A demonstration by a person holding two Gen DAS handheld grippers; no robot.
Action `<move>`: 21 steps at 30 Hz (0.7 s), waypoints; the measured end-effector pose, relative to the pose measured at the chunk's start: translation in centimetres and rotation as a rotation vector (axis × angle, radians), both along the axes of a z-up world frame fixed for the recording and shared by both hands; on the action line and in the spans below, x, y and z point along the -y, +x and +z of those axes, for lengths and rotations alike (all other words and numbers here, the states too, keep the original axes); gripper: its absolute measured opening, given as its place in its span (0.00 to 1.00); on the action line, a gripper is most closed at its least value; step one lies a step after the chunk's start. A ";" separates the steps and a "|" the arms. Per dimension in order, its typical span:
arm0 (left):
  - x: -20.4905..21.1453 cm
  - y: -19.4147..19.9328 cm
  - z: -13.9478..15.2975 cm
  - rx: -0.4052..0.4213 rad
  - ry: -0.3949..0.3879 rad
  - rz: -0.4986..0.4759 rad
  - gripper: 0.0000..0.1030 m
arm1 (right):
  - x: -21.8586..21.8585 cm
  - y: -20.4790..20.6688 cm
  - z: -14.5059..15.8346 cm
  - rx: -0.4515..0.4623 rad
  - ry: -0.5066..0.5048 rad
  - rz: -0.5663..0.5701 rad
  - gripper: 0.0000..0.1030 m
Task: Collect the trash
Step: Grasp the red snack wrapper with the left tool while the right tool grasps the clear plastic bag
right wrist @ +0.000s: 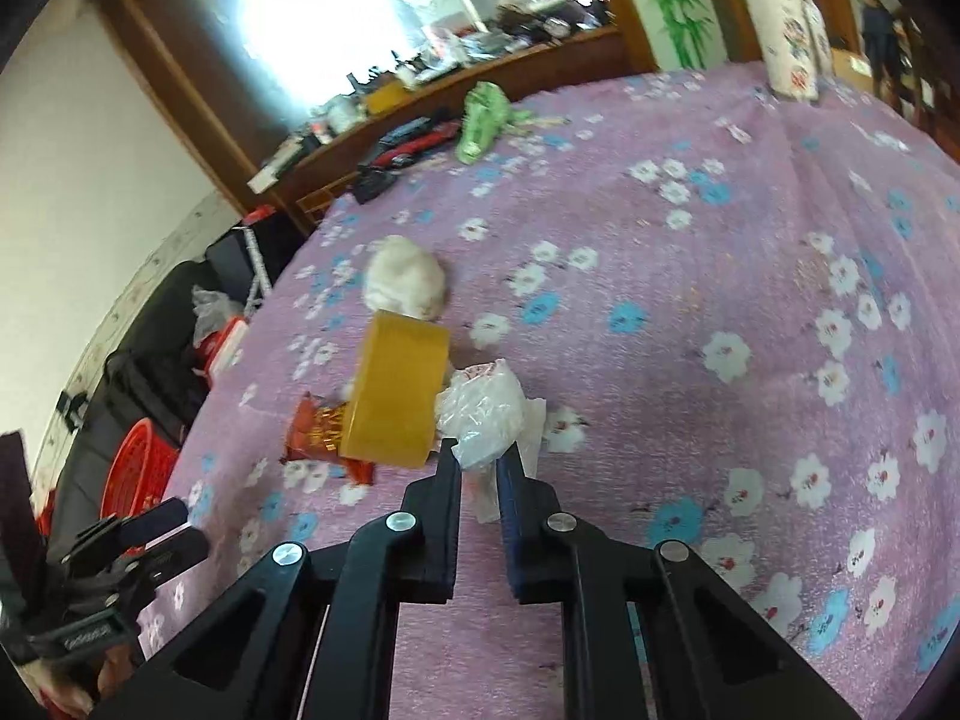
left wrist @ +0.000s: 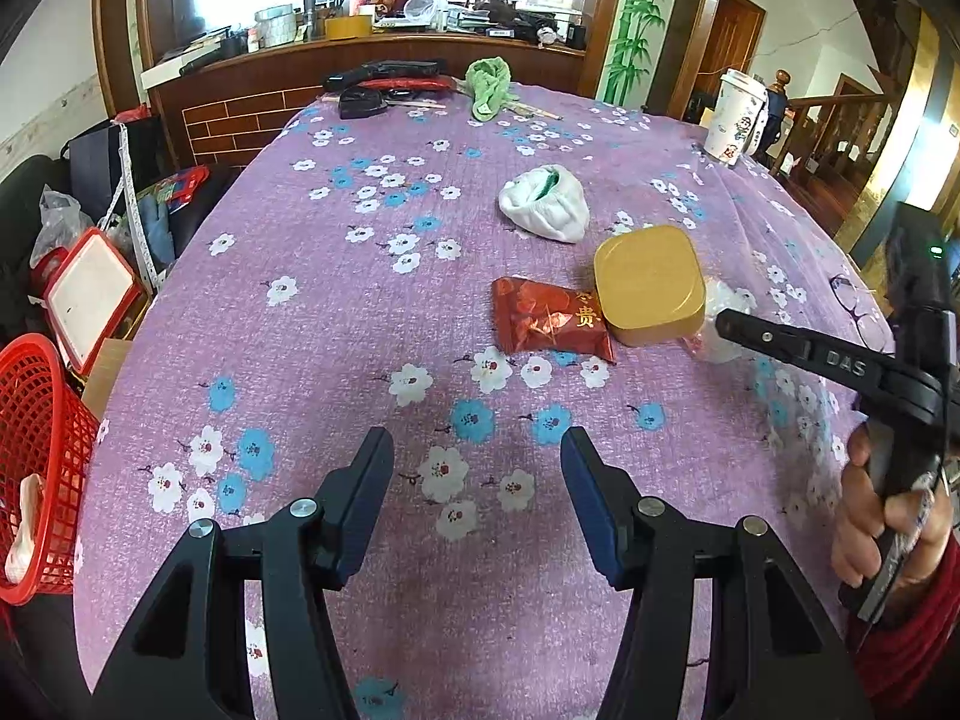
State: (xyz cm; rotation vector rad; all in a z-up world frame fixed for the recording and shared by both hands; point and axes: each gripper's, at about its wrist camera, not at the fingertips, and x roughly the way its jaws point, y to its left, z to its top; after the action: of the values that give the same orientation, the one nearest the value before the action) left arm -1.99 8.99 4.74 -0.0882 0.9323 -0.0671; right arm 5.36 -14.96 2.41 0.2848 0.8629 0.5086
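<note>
The right tool [right wrist: 480, 450] has its jaws drawn narrow around a crumpled clear plastic bag [right wrist: 483, 414], which sits pinched between the two fingertips on the desk [right wrist: 690, 276] with its purple flowered cloth. Just left of this tool's tips, touching the bag, lies a gold tin [right wrist: 396, 396], tilted in this view. A red wrapper [right wrist: 318, 432] pokes out from under the tin's left side, and a white wad [right wrist: 405, 285] lies just beyond the tin, farther ahead. A green cloth [right wrist: 480, 117] lies far ahead near the desk's back edge, and a tall printed cup [right wrist: 780, 30] stands far ahead to the right.

The left tool [left wrist: 477, 450] hangs over bare cloth with its jaws about half apart and nothing between them. Ahead of it and slightly right lie the wrapper [left wrist: 549, 321], the tin [left wrist: 648, 285] and the wad [left wrist: 546, 210]. The right tool's finger [left wrist: 780, 342] reaches in from the right, its tip at the bag [left wrist: 720, 324] beside the tin. A hand [left wrist: 882, 516] in a red sleeve grips that tool's handle. To the left tool's left, beside the desk edge, a red basket [left wrist: 36, 456] holds some white scraps.
</note>
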 end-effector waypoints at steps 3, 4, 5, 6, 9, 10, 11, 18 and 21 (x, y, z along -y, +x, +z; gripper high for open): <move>-0.1 0.2 -0.1 -0.002 -0.003 0.007 0.55 | 0.0 -1.1 1.4 0.066 0.092 0.060 0.07; -0.1 0.3 -0.1 -0.002 -0.004 0.006 0.55 | 0.2 -1.5 1.9 0.086 0.130 0.075 0.06; -0.1 0.4 -0.1 -0.002 -0.005 0.005 0.55 | 0.4 -1.7 2.2 0.105 0.141 0.066 0.05; -0.1 0.4 0.0 -0.002 -0.003 0.005 0.55 | 0.5 -1.9 2.3 0.120 0.138 0.051 0.05; 0.1 0.6 0.1 0.003 0.007 -0.008 0.55 | 1.4 -1.7 2.2 0.109 0.155 0.003 0.05; 0.2 0.7 0.1 0.005 0.013 -0.014 0.55 | 1.9 -1.8 2.3 0.116 0.164 -0.026 0.05; 0.4 0.9 0.1 0.012 0.024 -0.025 0.55 | 2.4 -1.8 2.6 0.135 0.164 -0.057 0.05; 3.0 2.9 0.2 0.069 0.202 -0.161 0.68 | 4.1 -1.8 3.1 0.152 0.162 -0.139 0.05; 4.1 3.7 0.0 0.091 0.279 -0.211 0.71 | 4.2 -1.6 2.9 0.138 0.168 -0.133 0.05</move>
State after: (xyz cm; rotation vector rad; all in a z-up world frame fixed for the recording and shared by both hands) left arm 1.73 4.84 4.78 0.2697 0.8495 -0.1344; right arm 3.80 -19.21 5.33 0.4530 0.6627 0.4714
